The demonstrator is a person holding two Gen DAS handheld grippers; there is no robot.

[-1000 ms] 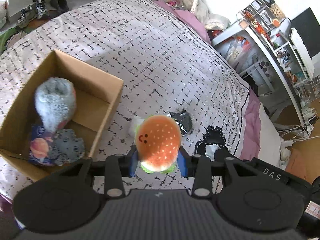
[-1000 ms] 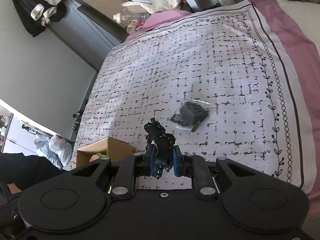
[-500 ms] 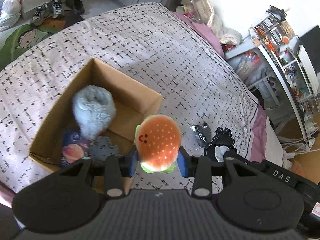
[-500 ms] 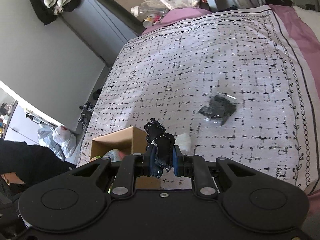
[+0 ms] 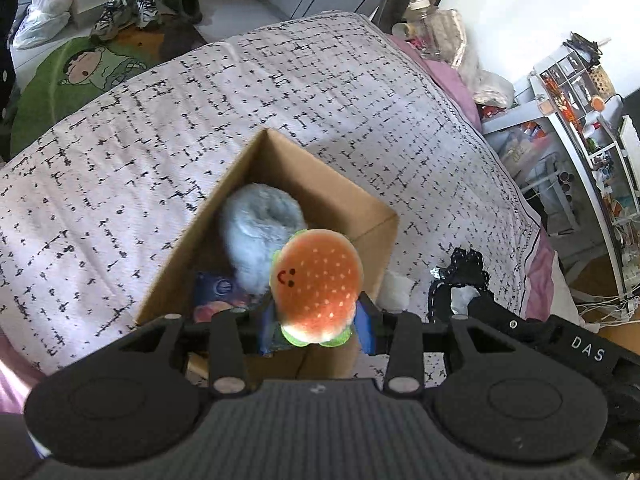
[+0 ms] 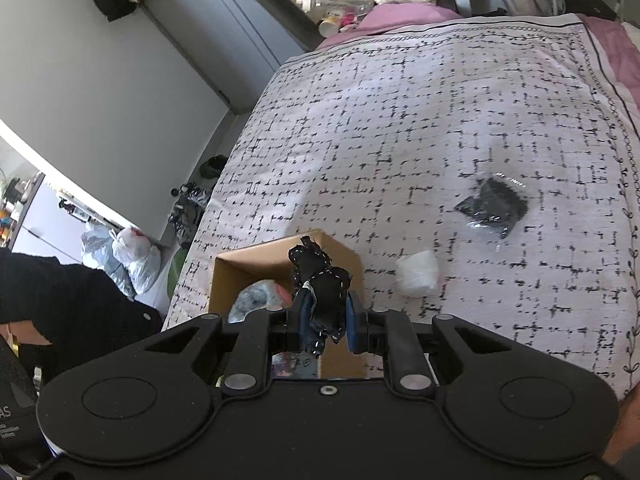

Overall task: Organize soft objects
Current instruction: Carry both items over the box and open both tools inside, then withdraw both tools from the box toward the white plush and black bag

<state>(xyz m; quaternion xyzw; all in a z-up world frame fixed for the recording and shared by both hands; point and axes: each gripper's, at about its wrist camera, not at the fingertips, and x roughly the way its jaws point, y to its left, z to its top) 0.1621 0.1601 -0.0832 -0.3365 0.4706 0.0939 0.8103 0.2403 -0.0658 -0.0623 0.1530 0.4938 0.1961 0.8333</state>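
The left claw is pinching a plush burger between its blue pads, holding it in the air just over the open cardboard box that is sitting on the bed. The burger's orange bun with its little smiling face is pointing up toward the camera, and green trim is peeking out at its bottom edge. Inside the box a fluffy grey-blue toy is leaning against the far wall, with a dark blue packet lying flat beneath it. The right claw is pressed together on a black lacy piece of cloth, which is sticking up between the pads and hanging over the box's near corner. On the patterned bedspread, a small white bundle is lying just beside the box, and a clear bag with something dark inside is resting farther out, well apart from both. A person's dark sleeve is showing at the left edge of the right camera's view.
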